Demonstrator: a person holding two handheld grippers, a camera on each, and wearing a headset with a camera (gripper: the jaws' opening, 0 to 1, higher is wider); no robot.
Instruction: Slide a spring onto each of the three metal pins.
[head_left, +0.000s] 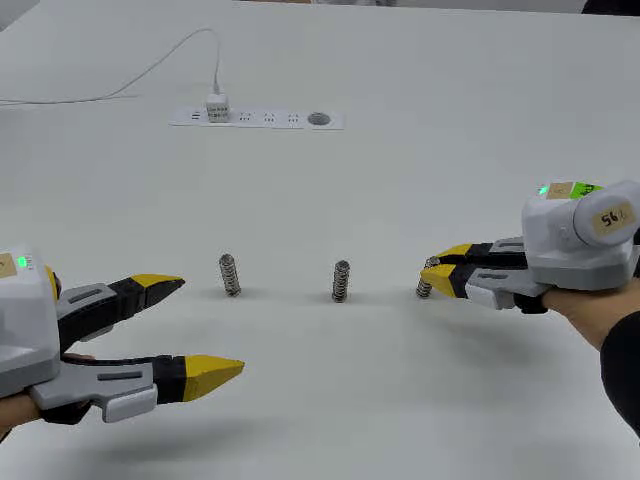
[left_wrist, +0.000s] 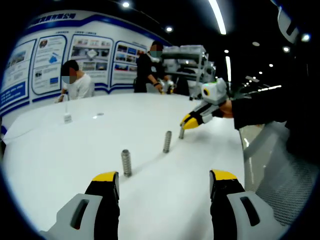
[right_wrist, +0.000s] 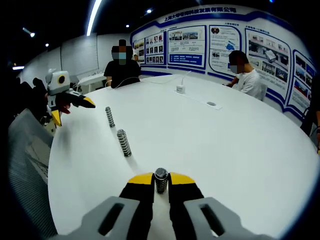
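A: What's under me?
B: White table (head_left: 400, 60). At its far edge, in your left gripper view, a seated person (left_wrist: 75, 80) and a standing person (left_wrist: 152, 65).
A: Grippers?
B: Your left gripper (head_left: 213, 325) hovers just above the table at the near left. Its jaws are spread wide with nothing between them. Your right gripper (head_left: 432, 275) sits at the right end of the spring row, jaws pinching the right spring (head_left: 424, 288). Your right gripper view shows both yellow tips pressed against its coils near the top.
A: Other stuff on the table?
B: A power strip (head_left: 257, 118) lies flat, far back. A white plug (head_left: 217, 103) sits in it, and its cable (head_left: 150, 68) runs off to the left.
A: Springs?
B: Three in a row across the middle, all upright and well apart. The left spring (head_left: 230, 275) and mid spring (head_left: 341, 281) stand free, with nothing touching them. The left one is nearest your left gripper, just ahead of its upper tip. The right one stands on the table between your right jaws. Each has a grey metal top. I can't make out the pins inside the coils.
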